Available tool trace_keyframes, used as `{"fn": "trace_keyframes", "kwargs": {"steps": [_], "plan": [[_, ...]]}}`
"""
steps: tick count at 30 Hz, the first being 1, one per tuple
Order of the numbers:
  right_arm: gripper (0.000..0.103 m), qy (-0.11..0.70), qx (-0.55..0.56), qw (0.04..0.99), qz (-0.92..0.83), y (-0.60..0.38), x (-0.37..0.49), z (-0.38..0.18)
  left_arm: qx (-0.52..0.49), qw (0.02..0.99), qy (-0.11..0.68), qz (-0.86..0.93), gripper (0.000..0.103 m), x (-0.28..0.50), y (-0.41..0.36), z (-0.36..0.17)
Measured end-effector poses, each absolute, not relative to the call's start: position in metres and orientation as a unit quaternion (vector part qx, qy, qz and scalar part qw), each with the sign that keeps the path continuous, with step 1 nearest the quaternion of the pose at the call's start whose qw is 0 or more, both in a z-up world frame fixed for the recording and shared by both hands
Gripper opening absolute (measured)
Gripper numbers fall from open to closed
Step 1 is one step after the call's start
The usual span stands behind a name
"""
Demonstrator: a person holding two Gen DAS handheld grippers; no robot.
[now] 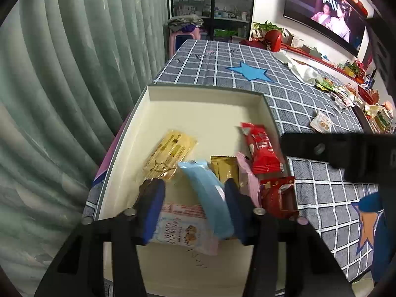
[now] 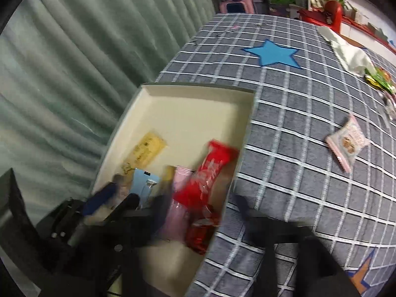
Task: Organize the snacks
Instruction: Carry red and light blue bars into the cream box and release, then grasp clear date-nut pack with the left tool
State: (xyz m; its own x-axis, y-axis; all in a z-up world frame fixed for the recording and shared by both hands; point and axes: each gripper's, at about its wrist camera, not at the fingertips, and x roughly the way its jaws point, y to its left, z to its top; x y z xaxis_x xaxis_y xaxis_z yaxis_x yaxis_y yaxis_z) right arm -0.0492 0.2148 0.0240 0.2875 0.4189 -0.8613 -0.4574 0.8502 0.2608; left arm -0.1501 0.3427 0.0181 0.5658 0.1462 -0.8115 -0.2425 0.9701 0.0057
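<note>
A cream open box [image 1: 205, 94] lies on the checked tablecloth and holds several snack packets. My left gripper [image 1: 195, 190] is open above the box's near end, with a blurred light blue packet [image 1: 208, 198] between its fingers, loose and tilted. A yellow packet [image 1: 168, 156], a red packet [image 1: 261, 148], a pink packet [image 1: 248, 180] and a biscuit packet [image 1: 183, 225] lie in the box. My right gripper [image 2: 198, 203] is open over the box's right wall [image 2: 245, 133], above the red packet [image 2: 210, 170]. Its fingers are blurred.
A biscuit packet [image 2: 346, 141] lies alone on the cloth [image 2: 284, 99] right of the box. More snacks are piled at the far right [image 1: 346, 94]. A white cloth [image 1: 302, 69] lies beyond them. A green curtain [image 1: 74, 74] hangs on the left.
</note>
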Motion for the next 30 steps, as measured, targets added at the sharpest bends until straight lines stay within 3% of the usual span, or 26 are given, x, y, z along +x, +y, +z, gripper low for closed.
{"fn": "trace_keyframes", "kwargs": {"steps": [10, 17, 26, 30], "plan": [[0.101, 0.554, 0.024, 0.816, 0.162, 0.117, -0.029, 0.004, -0.031, 0.881, 0.461, 0.107, 0.068, -0.140, 0.319, 0.023], [0.101, 0.571, 0.049, 0.815, 0.085, 0.031, -0.023, -0.027, -0.006, 0.880, 0.472, 0.059, 0.070, -0.126, 0.281, 0.033], [0.102, 0.530, 0.069, 0.844, 0.029, -0.079, -0.037, -0.032, 0.046, 0.883, 0.462, -0.074, 0.079, -0.070, 0.172, 0.077], [0.102, 0.496, 0.020, 0.868, 0.028, -0.089, -0.047, -0.036, 0.102, 0.883, 0.444, -0.112, 0.079, -0.022, 0.106, 0.080]]}}
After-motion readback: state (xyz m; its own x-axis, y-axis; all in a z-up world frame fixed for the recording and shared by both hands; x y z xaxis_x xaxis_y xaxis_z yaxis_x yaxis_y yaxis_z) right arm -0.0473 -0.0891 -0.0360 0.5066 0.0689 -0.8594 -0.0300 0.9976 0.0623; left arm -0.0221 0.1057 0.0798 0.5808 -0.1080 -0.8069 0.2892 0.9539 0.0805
